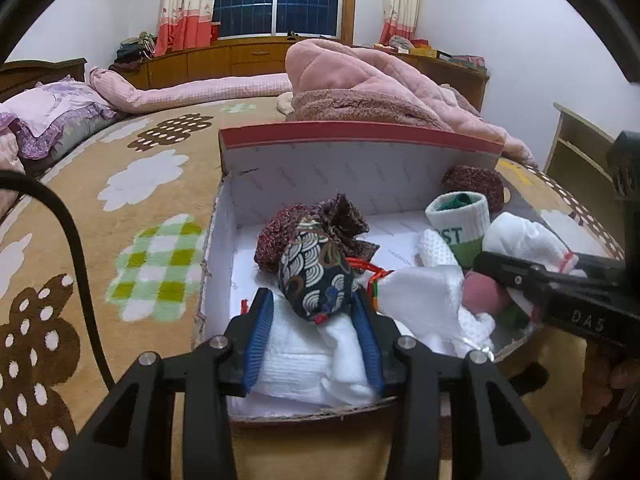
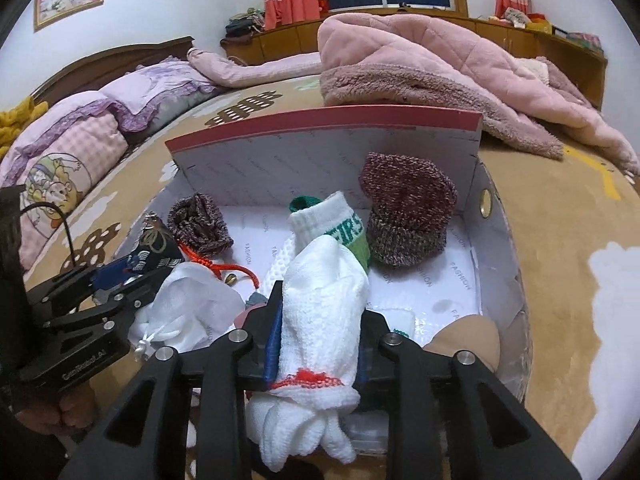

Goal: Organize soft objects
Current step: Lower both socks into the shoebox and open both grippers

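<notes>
A white cardboard box with a red rim point(image 1: 360, 136) point(image 2: 320, 124) lies on the bed and holds soft things. My left gripper point(image 1: 312, 296) stands open over its near left corner. A dark patterned drawstring pouch point(image 1: 316, 276) lies between its blue pads on white cloth, with a gap on the left side. My right gripper point(image 2: 324, 300) is shut on a white sock with a red stripe point(image 2: 320, 320), which fills the space between its pads. In the box are also maroon knitted socks point(image 2: 404, 216), a green and white sock point(image 2: 340, 232) and a white mesh bag point(image 2: 192, 304).
The box's tall back flap point(image 2: 328, 160) stands upright behind the contents. A pink quilted blanket point(image 1: 360, 80) is heaped beyond it, and pillows point(image 2: 80, 148) lie at the left. The brown patterned bed cover point(image 1: 120, 220) surrounds the box. A hand point(image 2: 48, 412) holds the left gripper.
</notes>
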Demonstrator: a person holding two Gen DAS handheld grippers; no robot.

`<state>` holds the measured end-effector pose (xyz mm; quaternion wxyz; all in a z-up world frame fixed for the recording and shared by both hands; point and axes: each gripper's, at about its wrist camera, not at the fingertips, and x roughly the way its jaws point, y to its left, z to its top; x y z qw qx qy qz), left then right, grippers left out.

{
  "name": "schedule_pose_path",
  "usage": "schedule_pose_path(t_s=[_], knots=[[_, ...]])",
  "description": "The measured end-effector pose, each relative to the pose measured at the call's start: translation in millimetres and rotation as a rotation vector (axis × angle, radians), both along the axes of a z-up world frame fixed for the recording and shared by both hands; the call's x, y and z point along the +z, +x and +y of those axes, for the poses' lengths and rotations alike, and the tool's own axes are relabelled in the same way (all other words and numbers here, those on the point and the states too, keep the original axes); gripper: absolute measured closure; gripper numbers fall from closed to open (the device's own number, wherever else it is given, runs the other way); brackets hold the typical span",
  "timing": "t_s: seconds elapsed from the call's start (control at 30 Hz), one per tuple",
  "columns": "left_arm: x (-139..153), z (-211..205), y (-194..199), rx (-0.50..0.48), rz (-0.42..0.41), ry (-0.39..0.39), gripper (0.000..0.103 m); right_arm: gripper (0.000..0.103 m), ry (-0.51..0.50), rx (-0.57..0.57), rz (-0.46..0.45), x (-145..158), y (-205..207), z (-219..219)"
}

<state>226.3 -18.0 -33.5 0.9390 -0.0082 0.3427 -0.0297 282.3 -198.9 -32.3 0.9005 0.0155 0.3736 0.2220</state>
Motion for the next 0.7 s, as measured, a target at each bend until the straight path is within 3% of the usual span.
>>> schedule_pose_path(t_s=[0.13, 0.2, 0.27, 0.5, 0.7], knots=[[1.8, -3.3, -3.5, 0.025, -0.017, 0.041, 0.051, 0.065, -0.067, -0.033, -0.053, 0.7, -6.2, 6.6], [3.0, -5.4, -5.2, 0.045, -0.030, 0.070, 0.046, 0.054, -0.136, -0.052, -0.094, 2.6, -8.9, 10.9], [3.6, -5.4, -6.7, 0.043, -0.035, 0.069, 0.046, 0.036, -0.180, -0.086, -0.146, 5.3, -11.2, 10.5], [3.7, -1.9, -6.4, 0.036, -0.034, 0.052, 0.045, 0.022, -0.124, -0.130, -0.177, 8.0, -12.1, -4.3], [4.2, -1.3, -6.4, 0.037, -0.037, 0.052, 0.044, 0.017, -0.186, -0.126, -0.278, 15.8, -27.7, 7.8]])
